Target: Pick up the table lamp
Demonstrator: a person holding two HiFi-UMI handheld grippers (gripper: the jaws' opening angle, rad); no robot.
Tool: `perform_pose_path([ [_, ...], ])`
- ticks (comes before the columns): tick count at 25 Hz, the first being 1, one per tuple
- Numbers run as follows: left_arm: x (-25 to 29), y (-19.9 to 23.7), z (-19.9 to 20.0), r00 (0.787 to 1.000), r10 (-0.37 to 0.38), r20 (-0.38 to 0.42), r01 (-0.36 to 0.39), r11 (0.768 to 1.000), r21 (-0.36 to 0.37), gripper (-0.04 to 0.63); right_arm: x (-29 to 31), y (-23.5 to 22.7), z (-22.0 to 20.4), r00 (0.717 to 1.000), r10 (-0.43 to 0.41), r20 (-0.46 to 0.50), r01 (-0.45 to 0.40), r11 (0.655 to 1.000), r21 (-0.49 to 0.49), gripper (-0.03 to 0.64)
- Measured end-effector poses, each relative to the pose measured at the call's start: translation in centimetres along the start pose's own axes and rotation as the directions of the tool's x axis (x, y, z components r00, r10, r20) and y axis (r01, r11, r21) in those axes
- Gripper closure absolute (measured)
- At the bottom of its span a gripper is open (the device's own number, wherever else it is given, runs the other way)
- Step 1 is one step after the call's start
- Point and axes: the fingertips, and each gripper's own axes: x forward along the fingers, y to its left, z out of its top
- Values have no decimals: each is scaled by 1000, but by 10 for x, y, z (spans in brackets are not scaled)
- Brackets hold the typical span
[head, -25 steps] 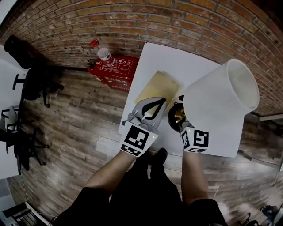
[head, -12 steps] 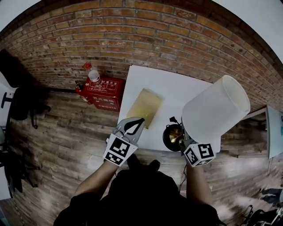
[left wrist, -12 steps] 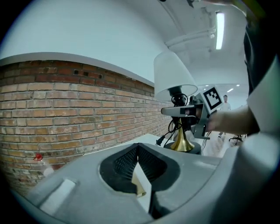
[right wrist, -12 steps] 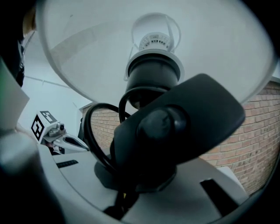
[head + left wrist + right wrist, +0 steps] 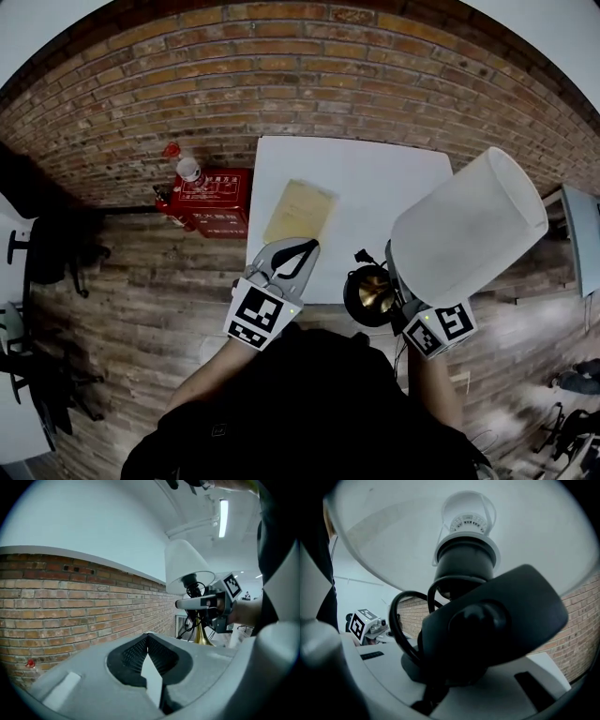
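The table lamp has a white shade (image 5: 469,225) and a brass foot (image 5: 373,294). It hangs tilted in the air over the near right corner of the white table (image 5: 375,178). My right gripper (image 5: 398,281) is shut on its stem just under the shade. In the right gripper view the black socket (image 5: 464,559), a black knob and a looped cord fill the frame. My left gripper (image 5: 302,251) hovers empty at the table's near edge, its fingertips together. In the left gripper view the lamp (image 5: 187,566) shows to the right with the right gripper (image 5: 187,603) on it.
A tan pad (image 5: 300,211) lies on the table's left half. A red box (image 5: 211,202) with a bottle (image 5: 190,171) sits on the wooden floor left of the table, against the brick wall (image 5: 281,84). Black chairs (image 5: 56,253) stand far left.
Both grippers have risen. The lamp has gone up and toward me with the right gripper. The left gripper has drawn back from over the tan pad to the table's near edge.
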Motion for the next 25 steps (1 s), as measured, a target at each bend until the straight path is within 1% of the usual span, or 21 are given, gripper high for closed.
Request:
perform_pose_path([
  [6, 21, -36, 21, 1000, -24, 13, 24, 999, 22, 588, -30, -23, 4, 1000, -13, 11, 14, 999, -43, 597],
  [12, 53, -64, 39, 998, -46, 32, 45, 998, 48, 588, -58, -50, 14, 999, -10, 44, 11, 1000, -30, 597],
  [18, 85, -102, 59, 996, -77, 42, 74, 995, 72, 588, -88, -75, 22, 999, -14, 47, 17, 998, -59, 597],
  [25, 109, -136, 66, 993, -111, 36, 107, 990, 87, 588, -119, -98, 20, 998, -37, 55, 40, 998, -47, 597],
])
